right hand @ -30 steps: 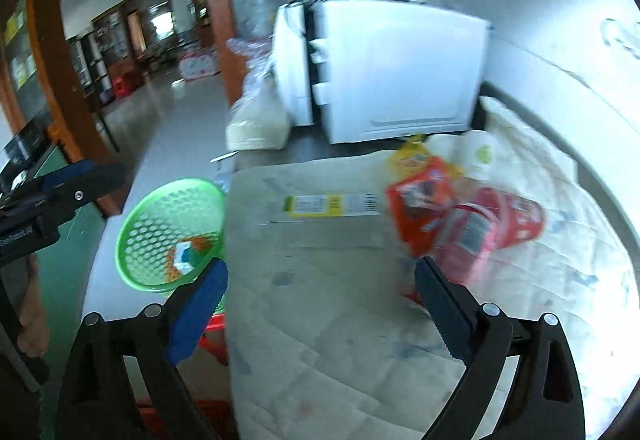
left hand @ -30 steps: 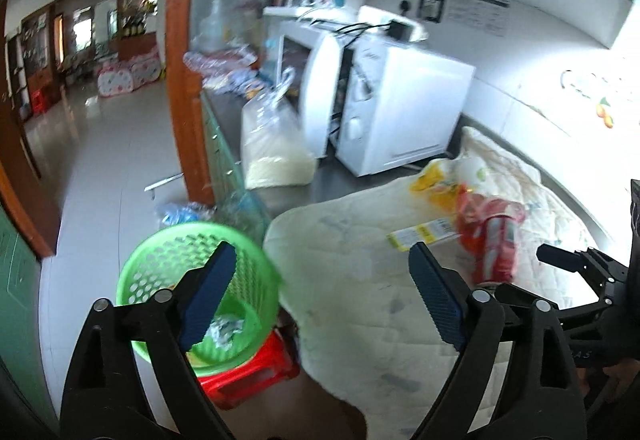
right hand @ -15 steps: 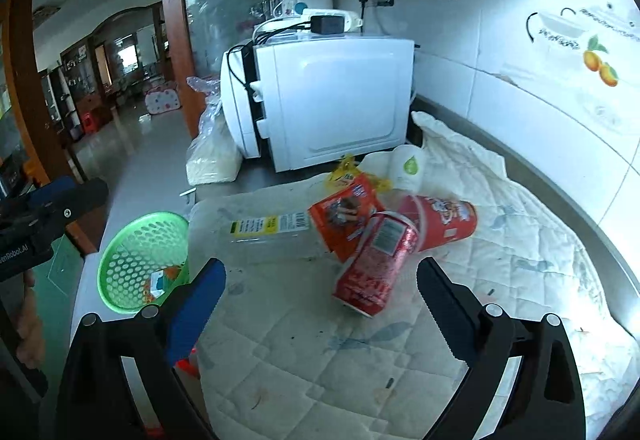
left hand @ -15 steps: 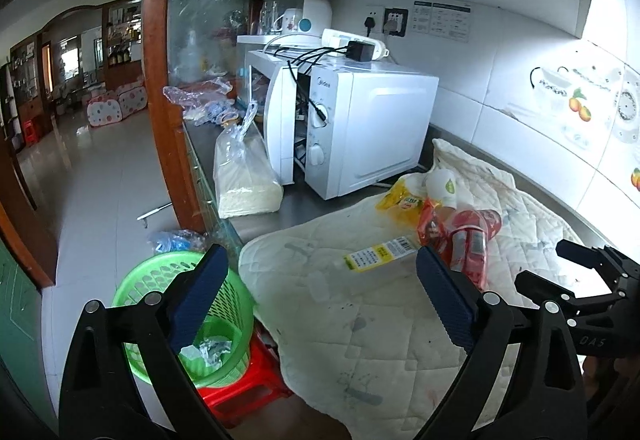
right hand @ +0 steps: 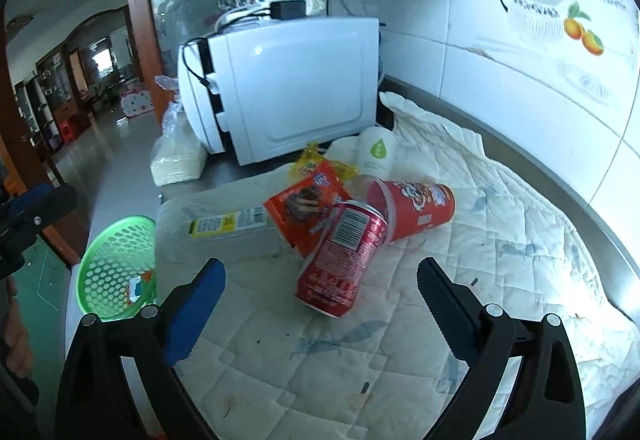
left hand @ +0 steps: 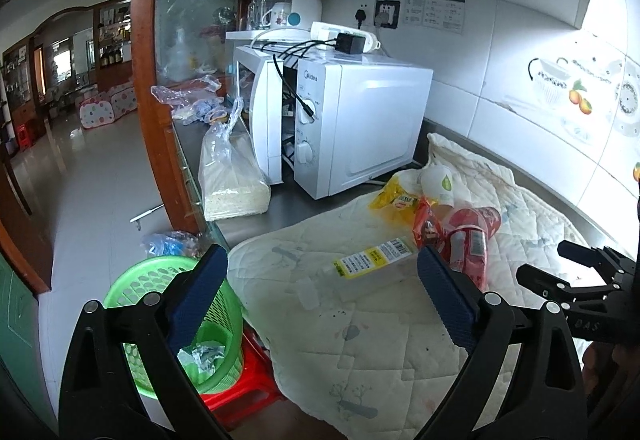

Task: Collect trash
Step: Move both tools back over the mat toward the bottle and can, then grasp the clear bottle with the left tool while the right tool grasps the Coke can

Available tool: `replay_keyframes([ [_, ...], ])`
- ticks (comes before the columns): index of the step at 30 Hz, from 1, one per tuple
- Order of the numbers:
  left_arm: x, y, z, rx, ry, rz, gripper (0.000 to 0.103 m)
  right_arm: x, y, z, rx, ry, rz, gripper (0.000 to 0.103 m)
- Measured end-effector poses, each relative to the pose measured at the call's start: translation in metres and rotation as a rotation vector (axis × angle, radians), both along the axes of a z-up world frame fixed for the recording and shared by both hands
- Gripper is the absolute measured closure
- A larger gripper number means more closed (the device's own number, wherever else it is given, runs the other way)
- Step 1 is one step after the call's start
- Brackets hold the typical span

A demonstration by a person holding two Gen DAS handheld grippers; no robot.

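Over the counter's [left hand: 288, 215] edge, the left hand-held gripper [left hand: 320, 298] gapes wide and holds nothing; below it a green basket [left hand: 132, 290] sits on a red stool [left hand: 240, 396], scraps inside. Trash lies on the quilted cloth [left hand: 400, 340] beyond.

From the right wrist, the right hand-held gripper [right hand: 320, 304] is also wide and empty, a red can [right hand: 342, 260] just ahead, leaning on an orange wrapper [right hand: 304, 203] beside a red cup [right hand: 416, 205] and clear bottle [right hand: 224, 230].
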State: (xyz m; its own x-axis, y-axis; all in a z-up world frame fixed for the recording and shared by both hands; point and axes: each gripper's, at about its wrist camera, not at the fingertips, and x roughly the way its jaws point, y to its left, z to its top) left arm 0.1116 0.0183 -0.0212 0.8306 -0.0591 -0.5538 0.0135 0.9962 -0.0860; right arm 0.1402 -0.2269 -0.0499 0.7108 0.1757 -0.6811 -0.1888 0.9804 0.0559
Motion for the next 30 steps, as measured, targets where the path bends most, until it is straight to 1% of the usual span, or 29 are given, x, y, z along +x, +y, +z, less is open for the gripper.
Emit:
replay_keyframes([
  [10, 0.029, -0.001, -0.024, 0.030, 0.055, -0.021, 0.009, 0.035, -0.016, -0.035, 0.017, 0.096, -0.060, 0.010],
  [14, 0.041, -0.004, -0.037, 0.043, 0.082, -0.046, 0.009, 0.051, -0.024, -0.051, 0.060, 0.148, -0.094, 0.010],
  [20, 0.063, -0.012, -0.061, 0.088, 0.131, -0.132, 0.009, 0.078, -0.030, -0.075, 0.133, 0.231, -0.120, 0.010],
  [24, 0.080, -0.020, -0.074, 0.115, 0.157, -0.225, 0.010, 0.093, -0.033, -0.091, 0.198, 0.288, -0.131, 0.018],
  [26, 0.088, -0.022, -0.079, 0.129, 0.166, -0.254, 0.010, 0.098, -0.035, -0.097, 0.230, 0.311, -0.135, 0.019],
  [28, 0.099, -0.027, -0.085, 0.138, 0.180, -0.304, 0.010, 0.102, -0.037, -0.101, 0.264, 0.325, -0.135, 0.019],
  [30, 0.107, -0.031, -0.089, 0.158, 0.188, -0.339, 0.010, 0.105, -0.037, -0.103, 0.279, 0.335, -0.133, 0.019],
])
